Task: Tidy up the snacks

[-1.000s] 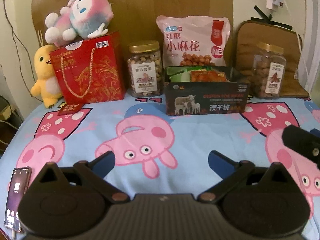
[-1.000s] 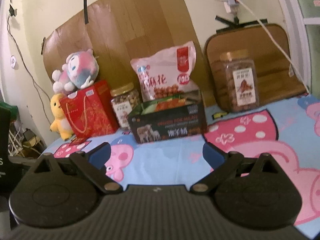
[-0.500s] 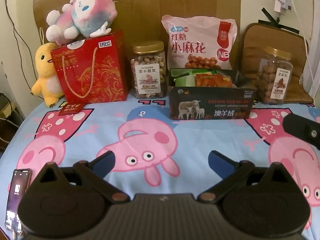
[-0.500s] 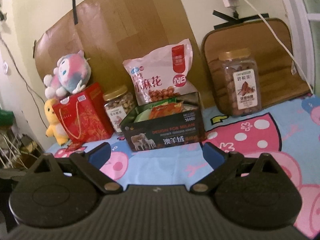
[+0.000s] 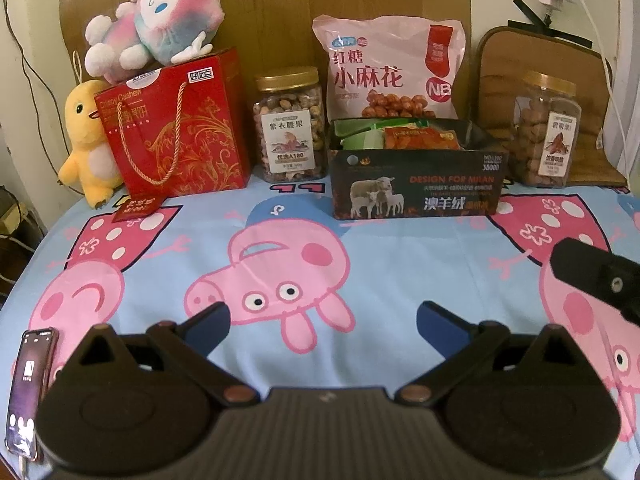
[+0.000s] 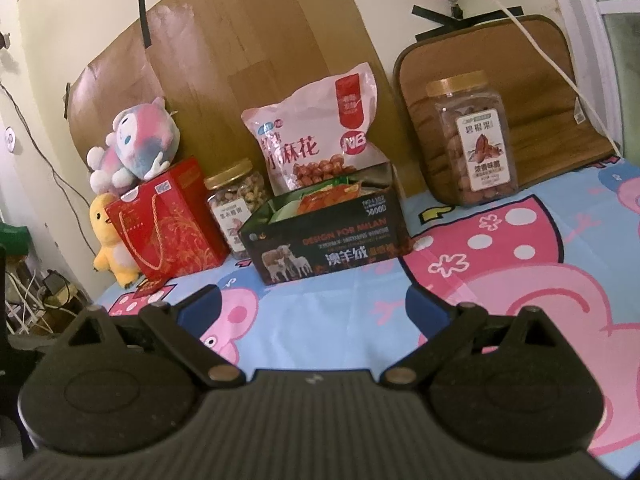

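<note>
Ahead of my left hand-held gripper [image 5: 322, 320], across the cartoon-print cloth [image 5: 400, 264], the snacks stood in a row at the wall. Both grippers were spread wide and held nothing; the right hand-held gripper [image 6: 314, 304] faced the same row from further right. Dead ahead sat the dark open box [image 5: 416, 184], packets already inside. Behind it leaned the pink snack bag [image 5: 390, 68]: judged light, soft, crinkly and slippery, contents crushable; best pinched at the top seam. Left of the box, the gold-lidded nut jar [image 5: 289, 124]; far right, the second jar [image 6: 472, 140]. Both looked rigid, smooth and fairly heavy; I would grip mid-body across the flat sides, not by the lid.
</note>
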A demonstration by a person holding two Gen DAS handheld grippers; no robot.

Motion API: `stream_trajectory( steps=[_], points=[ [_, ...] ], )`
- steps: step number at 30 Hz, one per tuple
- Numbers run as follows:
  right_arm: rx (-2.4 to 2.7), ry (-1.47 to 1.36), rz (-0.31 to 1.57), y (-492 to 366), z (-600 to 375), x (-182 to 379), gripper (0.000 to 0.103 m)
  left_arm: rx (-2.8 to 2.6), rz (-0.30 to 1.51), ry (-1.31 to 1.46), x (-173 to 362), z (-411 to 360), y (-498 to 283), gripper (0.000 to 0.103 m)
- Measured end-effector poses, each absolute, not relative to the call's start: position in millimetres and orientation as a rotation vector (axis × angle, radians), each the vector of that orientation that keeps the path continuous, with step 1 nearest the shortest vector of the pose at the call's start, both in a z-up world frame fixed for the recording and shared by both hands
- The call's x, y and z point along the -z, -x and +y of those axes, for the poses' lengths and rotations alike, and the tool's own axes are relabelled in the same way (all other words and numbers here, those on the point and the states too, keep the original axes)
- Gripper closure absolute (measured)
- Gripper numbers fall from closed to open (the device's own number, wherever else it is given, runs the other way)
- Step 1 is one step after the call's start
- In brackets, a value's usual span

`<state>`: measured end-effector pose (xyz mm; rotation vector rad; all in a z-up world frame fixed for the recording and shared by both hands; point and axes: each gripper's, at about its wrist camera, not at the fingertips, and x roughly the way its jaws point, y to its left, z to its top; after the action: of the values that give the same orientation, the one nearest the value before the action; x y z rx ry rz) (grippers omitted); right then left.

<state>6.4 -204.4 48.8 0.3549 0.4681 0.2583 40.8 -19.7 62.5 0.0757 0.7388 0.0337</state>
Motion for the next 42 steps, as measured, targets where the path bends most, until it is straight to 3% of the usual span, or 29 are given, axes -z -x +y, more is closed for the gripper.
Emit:
stream_trajectory(
  steps=[42],
  points=[
    [-0.278,-0.355,0.461,6.1,-201.5,-48.1,0.003,-0.067,0.72,-0.1,-60.4,-18.1,-29.1,0.0]
  ],
)
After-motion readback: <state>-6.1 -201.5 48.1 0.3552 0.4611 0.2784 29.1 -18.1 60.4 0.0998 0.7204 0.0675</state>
